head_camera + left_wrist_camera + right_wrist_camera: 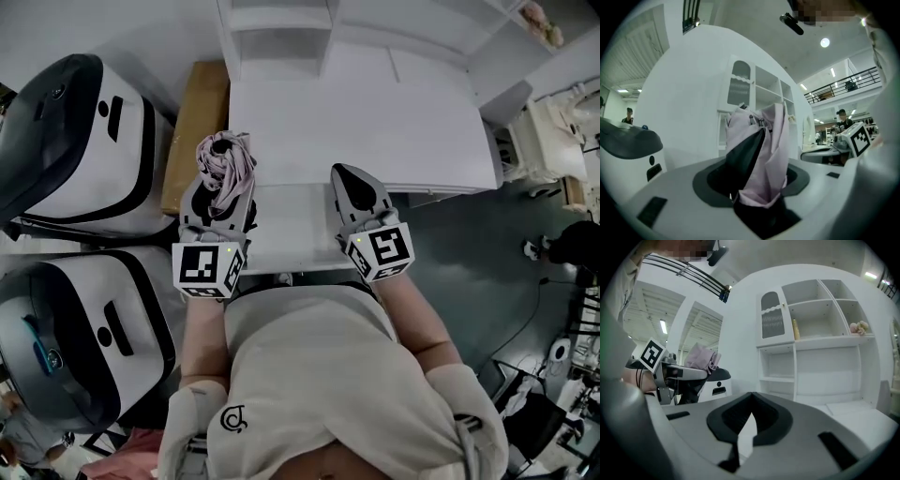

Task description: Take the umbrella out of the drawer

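Observation:
A folded pink umbrella point(225, 161) stands up from between the jaws of my left gripper point(219, 192), which is shut on it. In the left gripper view the pink cloth point(765, 154) and its dark inner fold fill the gap between the jaws. I hold it level, above the left edge of the open white drawer point(295, 246). My right gripper point(357, 184) is beside it on the right, over the drawer, with nothing in it. Its jaws meet at the tips point(750, 397). The right gripper view also shows the umbrella point(701, 357) off to the left.
The drawer belongs to a white desk point(375, 122) with open shelves point(820, 343) above it; a bottle point(796, 329) and a soft toy point(858, 327) stand on one shelf. A brown cardboard box point(197, 127) and two white-and-black machines point(75, 141) are at the left.

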`<action>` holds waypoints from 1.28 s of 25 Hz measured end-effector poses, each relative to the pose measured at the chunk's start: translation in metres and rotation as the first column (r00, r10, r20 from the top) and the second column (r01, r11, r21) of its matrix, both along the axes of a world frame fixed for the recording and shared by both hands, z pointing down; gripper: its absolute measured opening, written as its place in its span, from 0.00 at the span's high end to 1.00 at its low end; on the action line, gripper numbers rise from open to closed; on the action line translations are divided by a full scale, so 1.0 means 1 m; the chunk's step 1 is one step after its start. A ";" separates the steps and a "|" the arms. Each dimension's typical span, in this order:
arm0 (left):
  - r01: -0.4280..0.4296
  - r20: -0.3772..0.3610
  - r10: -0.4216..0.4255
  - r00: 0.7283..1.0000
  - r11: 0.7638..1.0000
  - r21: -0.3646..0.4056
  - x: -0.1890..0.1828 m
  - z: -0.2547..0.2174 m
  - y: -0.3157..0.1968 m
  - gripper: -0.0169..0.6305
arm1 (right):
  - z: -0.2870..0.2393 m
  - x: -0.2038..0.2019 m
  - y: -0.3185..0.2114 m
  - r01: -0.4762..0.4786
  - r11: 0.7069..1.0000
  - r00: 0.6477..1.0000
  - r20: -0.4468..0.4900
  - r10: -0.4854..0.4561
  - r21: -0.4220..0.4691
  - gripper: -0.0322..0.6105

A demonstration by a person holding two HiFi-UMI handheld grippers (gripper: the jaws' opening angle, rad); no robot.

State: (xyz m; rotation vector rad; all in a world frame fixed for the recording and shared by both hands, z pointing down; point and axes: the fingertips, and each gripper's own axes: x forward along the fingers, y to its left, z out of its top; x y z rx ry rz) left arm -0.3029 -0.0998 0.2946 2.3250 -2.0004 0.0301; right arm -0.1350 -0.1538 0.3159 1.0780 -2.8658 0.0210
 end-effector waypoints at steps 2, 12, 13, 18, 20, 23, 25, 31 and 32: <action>0.032 -0.008 -0.031 0.999 0.999 0.023 -0.011 -0.009 0.005 0.60 | -0.009 -0.003 0.003 0.000 1.000 1.000 0.013 0.000 0.014 0.94; 0.043 0.024 -0.045 0.999 0.997 0.058 -0.020 -0.027 0.013 0.60 | -0.024 -0.009 0.008 -0.016 0.999 1.000 0.000 0.016 0.050 0.95; 0.045 0.031 -0.047 0.998 0.997 0.058 -0.020 -0.027 0.014 0.60 | -0.025 -0.009 0.009 -0.014 0.998 1.000 -0.001 0.014 0.055 0.95; 0.041 0.066 -0.045 0.997 0.997 0.059 -0.019 -0.030 0.017 0.60 | -0.024 -0.009 0.014 -0.013 0.998 1.000 -0.008 0.013 0.063 0.95; 0.035 0.071 -0.039 0.997 0.998 0.056 -0.017 -0.029 0.019 0.60 | -0.024 -0.010 0.018 -0.013 0.998 1.000 -0.005 0.014 0.057 0.95; 0.031 0.074 -0.035 0.997 0.998 0.051 -0.016 -0.027 0.024 0.60 | -0.026 -0.012 0.025 -0.011 0.998 1.000 0.007 0.011 0.054 0.95; 0.029 0.080 -0.033 0.996 0.998 0.049 -0.017 -0.025 0.027 0.60 | -0.027 -0.014 0.028 -0.010 0.998 1.000 0.008 0.010 0.058 0.95; 0.019 0.091 -0.022 0.996 0.999 0.035 -0.017 -0.021 0.035 0.60 | -0.020 -0.017 0.036 -0.012 0.999 1.000 0.001 0.012 0.053 0.94; 0.016 0.090 -0.019 0.996 0.999 0.033 -0.017 -0.020 0.037 0.60 | -0.019 -0.018 0.037 -0.013 0.999 1.000 0.002 0.013 0.052 0.94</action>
